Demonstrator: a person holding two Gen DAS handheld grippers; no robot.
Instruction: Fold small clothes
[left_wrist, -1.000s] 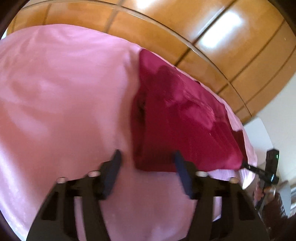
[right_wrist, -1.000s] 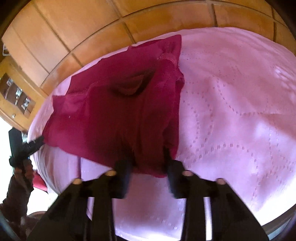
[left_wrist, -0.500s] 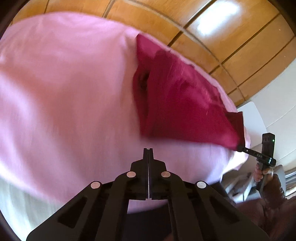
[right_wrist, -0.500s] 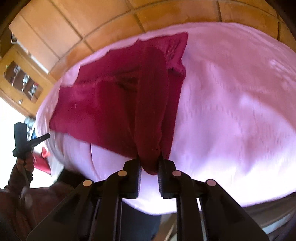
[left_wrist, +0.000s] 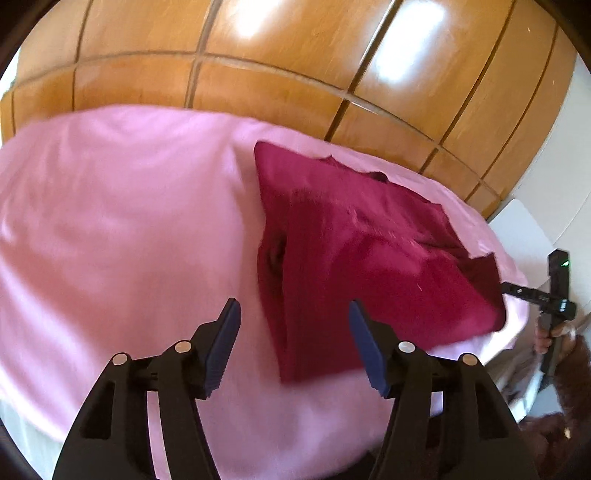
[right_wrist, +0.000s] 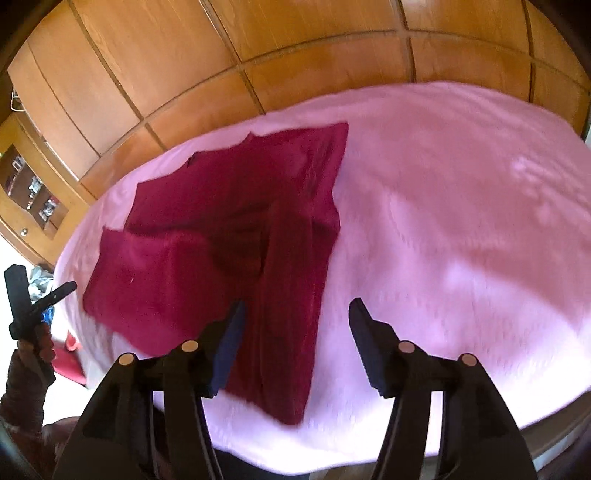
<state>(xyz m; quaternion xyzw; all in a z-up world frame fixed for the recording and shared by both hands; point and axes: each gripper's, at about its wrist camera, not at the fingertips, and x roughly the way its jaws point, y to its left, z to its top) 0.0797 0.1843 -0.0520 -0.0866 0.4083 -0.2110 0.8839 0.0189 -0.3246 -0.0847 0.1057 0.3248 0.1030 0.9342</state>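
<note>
The red cloth (right_wrist: 221, 236) lies on the pink bed (right_wrist: 461, 221). My left gripper (left_wrist: 293, 347) and right gripper (right_wrist: 295, 343) have just opened, holding nothing. I should pinch both near corners evenly.

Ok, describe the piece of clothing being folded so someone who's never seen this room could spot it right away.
Find the wide pink bedspread in front of the glossy wooden wardrobe doors. On it, toward its far edge, lies a dark red fabric garment, partly folded, one narrow strip laid over its side. It is the only dark thing and the only thing lying on the pale pink cover.
</note>
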